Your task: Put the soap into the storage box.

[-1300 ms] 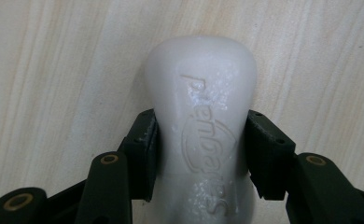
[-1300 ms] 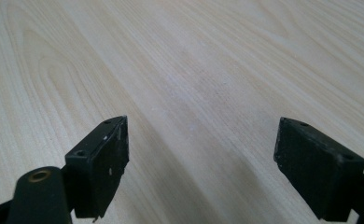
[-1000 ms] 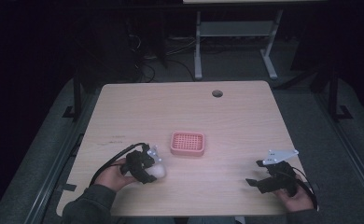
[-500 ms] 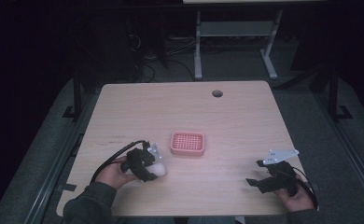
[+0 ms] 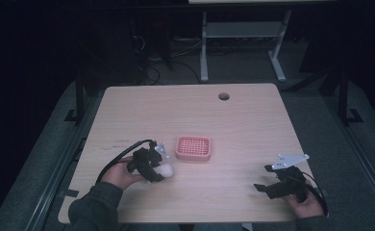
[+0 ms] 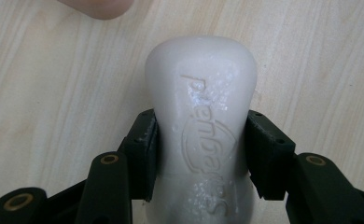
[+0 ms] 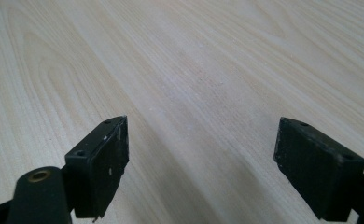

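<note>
Overhead view; two close table-level [image 5: 253, 120] views

On the wooden table [image 5: 253, 125], the left gripper [image 5: 157, 168] clasps what looks like a white soap bar [image 5: 166, 169] just beside a pink tray [image 5: 193, 147]; the right gripper [image 5: 267, 186] rests well apart.

The pink plastic soap tray [image 5: 193, 147] sits mid-bench, at two o'clock just beside the left claw [image 5: 162, 169]. The light wooden bench [image 5: 253, 125] around the right claw [image 5: 262, 187] lies bare.
</note>
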Demonstrator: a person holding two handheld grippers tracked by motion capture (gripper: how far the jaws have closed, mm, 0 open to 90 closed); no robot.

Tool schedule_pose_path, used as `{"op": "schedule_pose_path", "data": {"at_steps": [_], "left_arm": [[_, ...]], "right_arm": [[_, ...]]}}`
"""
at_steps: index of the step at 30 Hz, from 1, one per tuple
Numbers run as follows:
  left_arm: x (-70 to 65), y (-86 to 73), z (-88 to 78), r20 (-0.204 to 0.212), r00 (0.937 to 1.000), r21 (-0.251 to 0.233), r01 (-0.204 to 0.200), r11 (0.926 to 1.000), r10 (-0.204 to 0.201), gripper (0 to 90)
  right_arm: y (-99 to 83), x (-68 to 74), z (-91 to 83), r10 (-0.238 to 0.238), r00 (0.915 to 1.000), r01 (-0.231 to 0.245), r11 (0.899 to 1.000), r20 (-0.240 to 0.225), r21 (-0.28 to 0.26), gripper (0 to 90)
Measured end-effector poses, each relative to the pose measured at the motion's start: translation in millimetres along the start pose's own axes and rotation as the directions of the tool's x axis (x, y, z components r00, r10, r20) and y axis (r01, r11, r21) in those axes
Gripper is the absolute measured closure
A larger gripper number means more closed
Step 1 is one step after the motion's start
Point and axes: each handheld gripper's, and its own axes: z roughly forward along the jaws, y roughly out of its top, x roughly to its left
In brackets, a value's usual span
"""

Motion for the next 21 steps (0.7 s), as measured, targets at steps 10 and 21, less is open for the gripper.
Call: {"op": "schedule_pose_path", "data": {"at_steps": [10, 21], "left_arm": [[6.1, 8.2, -1.3, 0.007, 1.0000, 0.000, 0.000, 1.0000, 0.000, 50.0], [12.0, 18.7, -3.8, 0.007, 0.9999, 0.005, -0.012, 0.9999, 0.012, 50.0]], "right_arm": [[-0.1, -0.5, -0.5, -0.001, 1.0000, 0.001, 1.000, 0.000, -0.003, 17.5], [-0.2, -0.4, -1.1, -0.001, 1.0000, 0.001, 1.000, 0.000, -0.007, 17.5]]}}
